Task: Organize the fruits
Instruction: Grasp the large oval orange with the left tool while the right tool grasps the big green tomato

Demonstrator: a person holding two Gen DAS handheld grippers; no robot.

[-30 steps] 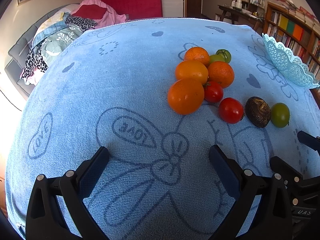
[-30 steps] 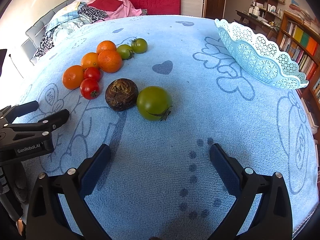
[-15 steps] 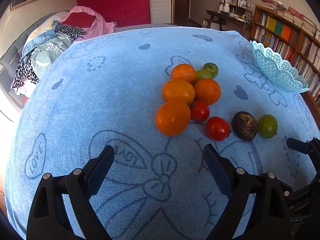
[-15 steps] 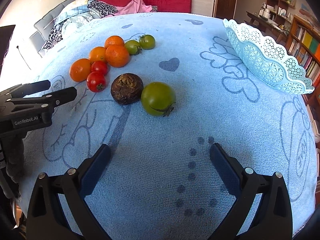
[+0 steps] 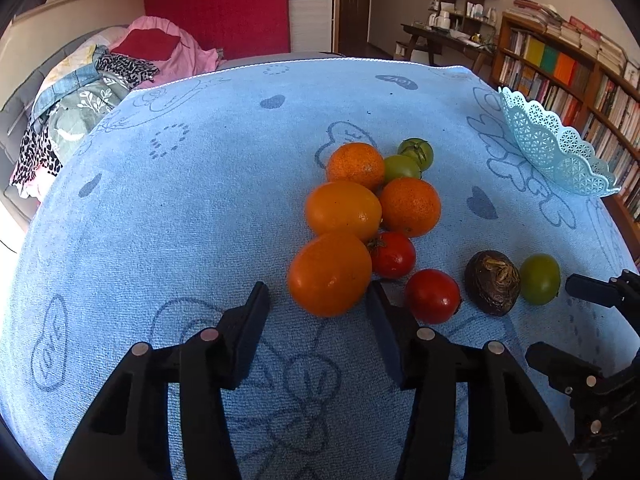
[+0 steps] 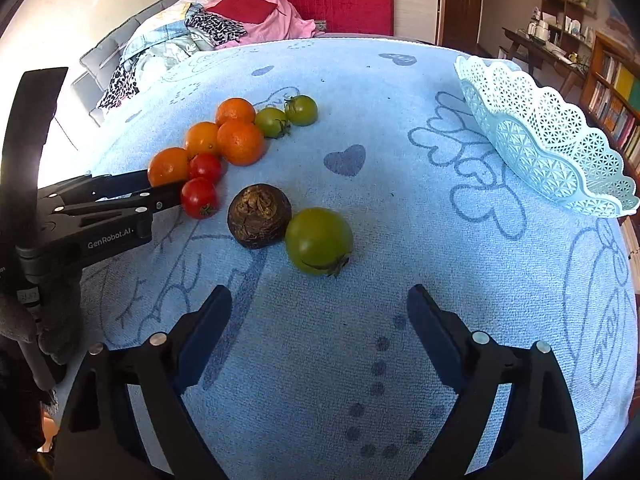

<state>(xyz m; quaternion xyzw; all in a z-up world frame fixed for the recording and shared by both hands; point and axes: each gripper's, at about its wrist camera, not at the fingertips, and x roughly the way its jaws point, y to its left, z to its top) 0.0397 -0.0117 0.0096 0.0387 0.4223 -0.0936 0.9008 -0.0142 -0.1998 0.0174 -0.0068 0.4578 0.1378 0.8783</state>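
Observation:
A cluster of fruit lies on the blue towel (image 5: pixel 200 220): several oranges, two red tomatoes, a brown wrinkled fruit (image 5: pixel 493 283) and green tomatoes. The nearest orange (image 5: pixel 330 274) sits at the tips of my left gripper (image 5: pixel 316 304). Its jaws are closing, with the orange partly between them and a gap still showing on the left side. In the right wrist view the left gripper (image 6: pixel 164 188) reaches that orange (image 6: pixel 168 166) beside a red tomato (image 6: pixel 199 198). My right gripper (image 6: pixel 318 300) is closing with nothing between its fingers, just short of the big green tomato (image 6: pixel 319 240).
A pale blue lace-pattern basket (image 6: pixel 540 140) stands empty at the towel's far right edge (image 5: pixel 560 152). A couch piled with clothes (image 5: pixel 100 92) lies beyond the far left. Bookshelves (image 5: pixel 580 64) line the right wall.
My left gripper has moved forward up to the nearest orange and its jaws have narrowed around it. The right jaws have narrowed a little and the green tomato lies closer to them.

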